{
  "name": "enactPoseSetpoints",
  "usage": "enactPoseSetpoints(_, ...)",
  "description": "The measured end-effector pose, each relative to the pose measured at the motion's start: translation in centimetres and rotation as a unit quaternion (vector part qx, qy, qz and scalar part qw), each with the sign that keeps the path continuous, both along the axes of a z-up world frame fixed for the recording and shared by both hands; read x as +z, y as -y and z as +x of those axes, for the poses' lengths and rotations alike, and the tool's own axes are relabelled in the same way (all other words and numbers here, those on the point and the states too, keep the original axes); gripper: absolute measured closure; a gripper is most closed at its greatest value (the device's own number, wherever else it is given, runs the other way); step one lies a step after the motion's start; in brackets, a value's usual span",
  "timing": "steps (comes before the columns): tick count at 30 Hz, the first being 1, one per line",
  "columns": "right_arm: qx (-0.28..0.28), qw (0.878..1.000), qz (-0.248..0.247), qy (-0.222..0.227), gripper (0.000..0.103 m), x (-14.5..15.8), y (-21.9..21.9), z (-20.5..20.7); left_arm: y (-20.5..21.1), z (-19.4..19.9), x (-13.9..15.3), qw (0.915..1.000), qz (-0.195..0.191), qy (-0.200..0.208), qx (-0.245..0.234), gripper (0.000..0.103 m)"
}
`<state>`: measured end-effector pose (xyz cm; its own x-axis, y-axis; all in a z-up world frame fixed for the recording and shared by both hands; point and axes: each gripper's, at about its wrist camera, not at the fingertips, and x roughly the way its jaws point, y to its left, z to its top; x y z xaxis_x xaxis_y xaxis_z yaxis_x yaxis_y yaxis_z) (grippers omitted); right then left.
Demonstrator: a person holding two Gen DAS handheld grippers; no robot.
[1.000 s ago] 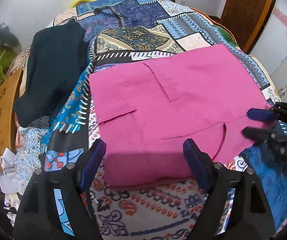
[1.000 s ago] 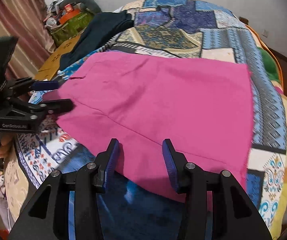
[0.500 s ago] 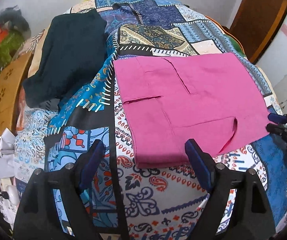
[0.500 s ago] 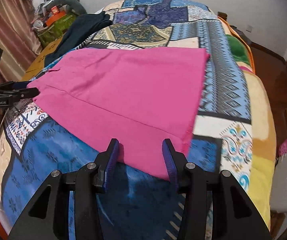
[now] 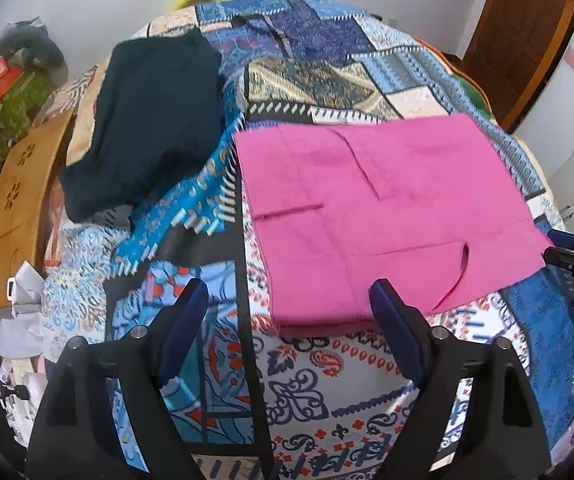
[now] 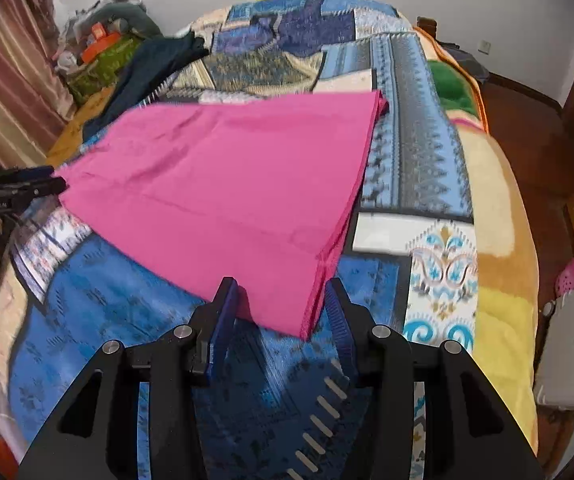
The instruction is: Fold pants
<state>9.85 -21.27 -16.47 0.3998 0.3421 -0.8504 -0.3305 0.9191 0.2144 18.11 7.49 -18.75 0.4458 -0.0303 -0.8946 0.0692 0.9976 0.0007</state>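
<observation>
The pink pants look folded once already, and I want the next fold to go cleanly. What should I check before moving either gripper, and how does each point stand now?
1. Pink pants lie flat on the patterned bedspread: ok.
2. Left gripper open and holding nothing: ok.
3. Right gripper open, the pants' near corner between its fingers but not clamped: ok.
4. Layers at that corner line up: cannot tell; the edges look slightly fanned.
5. Dark garment lies apart from the pants, out of the fold path: ok.
6. Pocket flap near the left gripper lies smooth: not ok; it gapes open.
</observation>
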Motion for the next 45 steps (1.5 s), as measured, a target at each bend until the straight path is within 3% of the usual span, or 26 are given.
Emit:
enactPoseSetpoints(6,0.0,0.999,0.004,0.038,0.062,2.5,-0.1,2.1,-0.9,2.3,2.1,0.9996,-0.004,0.023,0.013,0.019)
enactPoseSetpoints(12,-0.008,0.998,0.005,0.059,0.062,3.3,-0.2,5.9,-1.9,6.4,2.2,0.9989,-0.027,0.021,0.032,0.019)
enactPoseSetpoints(17,-0.017,0.998,0.007,0.056,0.062,2.6,0.3,9.0,-2.8,9.9,0.7,0.9976,-0.041,-0.002,0.056,0.021)
enactPoseSetpoints(22,-0.022,0.999,-0.003,0.042,0.062,1.1,0.8,12.2,-3.3,12.6,-1.9,0.9954,-0.057,-0.039,0.067,0.045)
enactPoseSetpoints(24,-0.024,0.999,-0.008,0.036,0.062,0.4,1.0,13.6,-3.4,13.3,-2.9,0.9941,-0.068,-0.054,0.065,0.05)
enactPoseSetpoints(29,-0.035,0.999,-0.014,0.019,0.062,-1.4,1.4,17.2,-3.9,14.3,-4.7,0.9907,-0.087,-0.077,0.071,0.051)
enactPoseSetpoints(33,-0.049,0.999,-0.006,-0.005,0.062,-2.9,1.8,19.7,-4.4,14.7,-5.7,0.9843,-0.129,-0.093,0.076,0.051)
enactPoseSetpoints(36,-0.068,0.997,0.018,-0.027,0.062,-4.0,2.2,20.9,-3.9,14.6,-5.6,0.9872,-0.116,-0.087,0.066,0.055)
enactPoseSetpoints(39,-0.063,0.998,0.014,-0.024,0.064,-4.5,1.7,21.4,-3.2,14.2,-5.3,0.9924,-0.085,-0.069,0.056,0.064)
enactPoseSetpoints(41,-0.054,0.998,-0.002,-0.016,0.074,-4.6,1.2,21.3,-2.7,13.9,-4.9,0.9956,-0.061,-0.056,0.044,0.069)
enactPoseSetpoints(43,-0.043,0.999,-0.018,-0.014,0.086,-4.8,0.7,21.2,-1.7,13.3,-4.5,0.9989,0.0,-0.034,0.031,0.093)
enactPoseSetpoints(44,-0.034,0.999,-0.033,-0.01,0.094,-4.9,0.4,21.1,-1.4,13.2,-4.5,0.9989,0.02,-0.031,0.028,0.093)
enactPoseSetpoints(45,-0.027,0.998,-0.049,-0.007,0.095,-4.9,0.1,21.0,-1.2,12.8,-4.6,0.9989,0.031,-0.027,0.023,0.094)
